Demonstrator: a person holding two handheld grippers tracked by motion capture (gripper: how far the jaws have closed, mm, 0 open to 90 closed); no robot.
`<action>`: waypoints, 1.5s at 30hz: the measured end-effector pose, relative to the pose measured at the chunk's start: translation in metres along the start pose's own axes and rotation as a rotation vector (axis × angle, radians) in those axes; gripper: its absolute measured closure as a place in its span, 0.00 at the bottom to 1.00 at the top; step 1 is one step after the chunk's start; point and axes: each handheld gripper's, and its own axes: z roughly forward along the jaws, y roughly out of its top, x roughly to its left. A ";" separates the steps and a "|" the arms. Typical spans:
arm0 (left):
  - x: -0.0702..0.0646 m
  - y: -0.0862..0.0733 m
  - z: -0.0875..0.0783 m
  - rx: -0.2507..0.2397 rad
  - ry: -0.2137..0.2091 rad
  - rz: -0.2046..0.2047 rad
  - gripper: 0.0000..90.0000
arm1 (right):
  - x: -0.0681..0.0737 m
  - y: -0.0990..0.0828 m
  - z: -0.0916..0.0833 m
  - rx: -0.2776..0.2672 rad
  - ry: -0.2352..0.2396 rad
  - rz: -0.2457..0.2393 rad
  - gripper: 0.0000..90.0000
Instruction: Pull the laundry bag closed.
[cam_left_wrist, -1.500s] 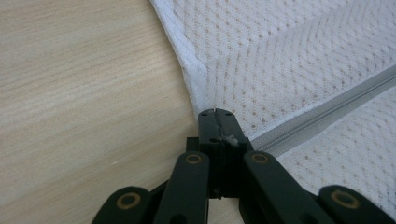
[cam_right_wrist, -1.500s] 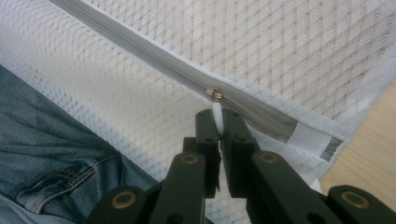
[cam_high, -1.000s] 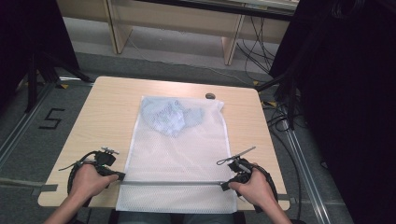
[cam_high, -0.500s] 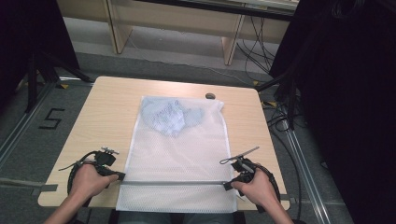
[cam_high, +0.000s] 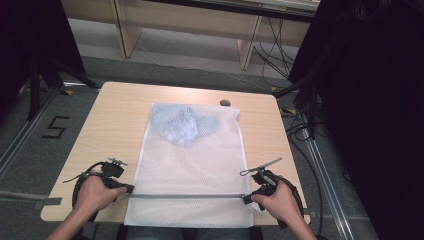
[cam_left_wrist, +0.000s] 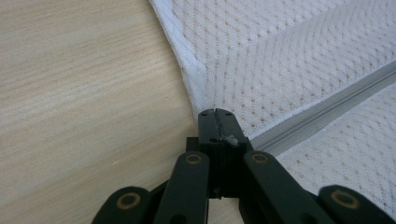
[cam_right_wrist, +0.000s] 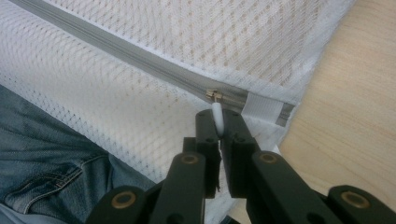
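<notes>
A white mesh laundry bag (cam_high: 192, 170) of honeycomb weave was spread flat on the pale wood-grain bench (cam_high: 115, 120), a crumpled blue garment (cam_high: 182, 125) seen through its far end. Across its near end ran a grey zipper (cam_high: 187, 195). The left gripper (cam_left_wrist: 215, 122) was clamped on the bag's seam beside the zipper. The right gripper (cam_right_wrist: 219, 120) was pinched on the white zipper pull (cam_right_wrist: 217, 114), beside a ribbed tab (cam_right_wrist: 265, 110). Denim (cam_right_wrist: 51, 163) was visible below the bag's edge.

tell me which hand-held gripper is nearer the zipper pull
Right. The right hand-held gripper is shut on the zipper pull; the left hand-held gripper pinches the mesh bag at the zipper's far end.
</notes>
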 end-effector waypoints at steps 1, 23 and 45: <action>0.000 0.000 0.000 0.000 0.000 0.000 1.00 | 0.000 0.000 0.000 -0.002 -0.003 0.000 0.97; 0.000 0.000 0.000 -0.004 0.006 0.004 1.00 | -0.014 -0.005 -0.003 0.055 0.007 0.084 0.97; -0.001 -0.001 -0.001 -0.005 0.003 0.014 0.95 | -0.036 -0.009 -0.006 -0.133 -0.087 0.101 0.80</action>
